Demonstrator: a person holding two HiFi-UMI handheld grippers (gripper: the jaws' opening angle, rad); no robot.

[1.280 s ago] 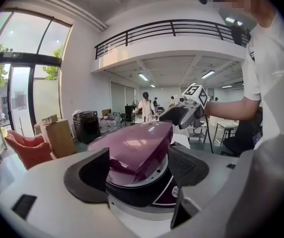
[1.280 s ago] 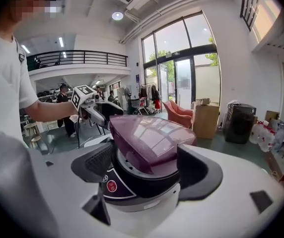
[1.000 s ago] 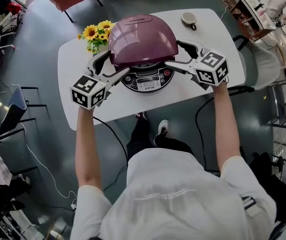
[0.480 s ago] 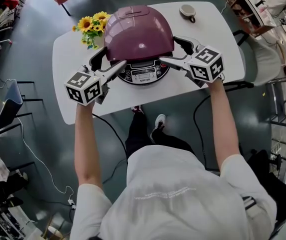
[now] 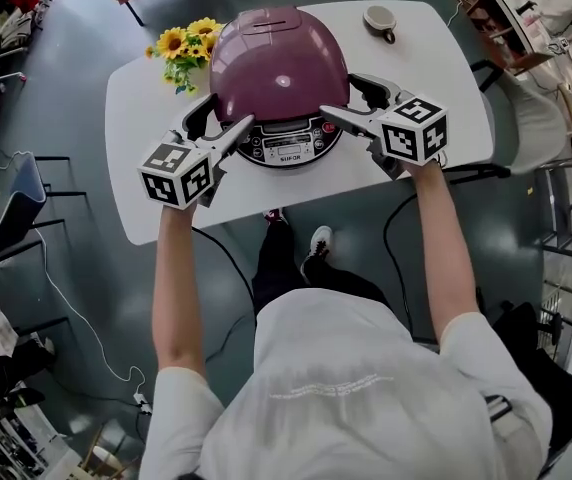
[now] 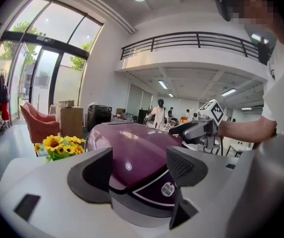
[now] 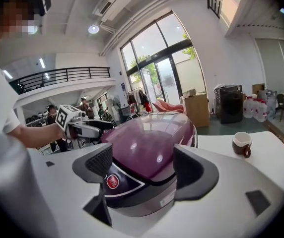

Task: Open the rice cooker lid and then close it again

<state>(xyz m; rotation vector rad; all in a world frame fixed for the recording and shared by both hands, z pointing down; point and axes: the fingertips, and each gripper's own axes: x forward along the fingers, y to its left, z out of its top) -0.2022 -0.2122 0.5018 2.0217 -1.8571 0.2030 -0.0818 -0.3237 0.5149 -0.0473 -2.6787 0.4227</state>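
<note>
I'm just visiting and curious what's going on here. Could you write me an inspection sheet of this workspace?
Surface: white rounded table, nothing spilled.
Job's things: purple domed rice cooker, lid down.
Clutter: bunch of yellow sunflowers; brown-and-white cup.
Grippers: left gripper and right gripper flank the cooker, its front edge between their open jaws, unclamped; the left's jaws have just closed slightly.
Cables: black cable hangs below the table's near edge.
Surroundings: grey floor, pink armchair, distant people.
</note>
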